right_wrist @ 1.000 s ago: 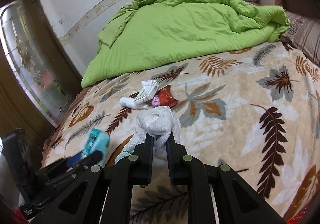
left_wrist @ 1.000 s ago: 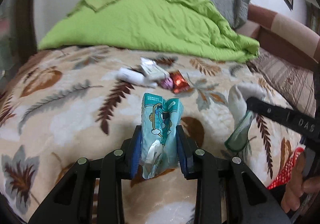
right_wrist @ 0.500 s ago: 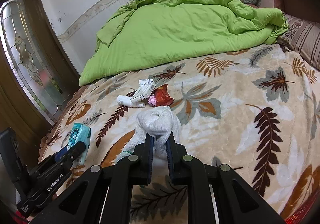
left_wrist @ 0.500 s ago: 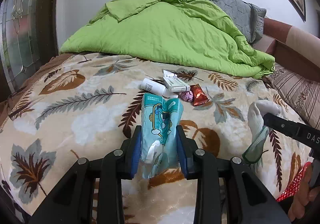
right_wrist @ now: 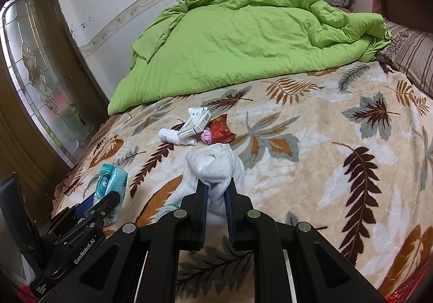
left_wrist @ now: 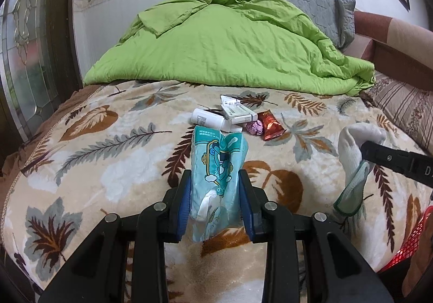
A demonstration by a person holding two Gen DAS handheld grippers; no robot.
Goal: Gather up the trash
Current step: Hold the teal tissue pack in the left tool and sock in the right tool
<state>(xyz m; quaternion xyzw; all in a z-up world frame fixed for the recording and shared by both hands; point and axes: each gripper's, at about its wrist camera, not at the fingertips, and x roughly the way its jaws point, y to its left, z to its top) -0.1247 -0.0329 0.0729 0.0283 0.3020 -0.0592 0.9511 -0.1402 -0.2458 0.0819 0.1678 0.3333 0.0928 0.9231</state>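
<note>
A teal tissue pack [left_wrist: 217, 175] is being clamped upright between the pads of the left gripper [left_wrist: 215, 196] above the leaf-patterned blanket [left_wrist: 89, 151]. A white sock [right_wrist: 213, 167] is being pinched by the fully closed right gripper [right_wrist: 216, 194]. A white bottle [left_wrist: 207, 119], a white carton [left_wrist: 238, 113] and a red wrapper [left_wrist: 271, 124] are lying clustered on the blanket ahead.
</note>
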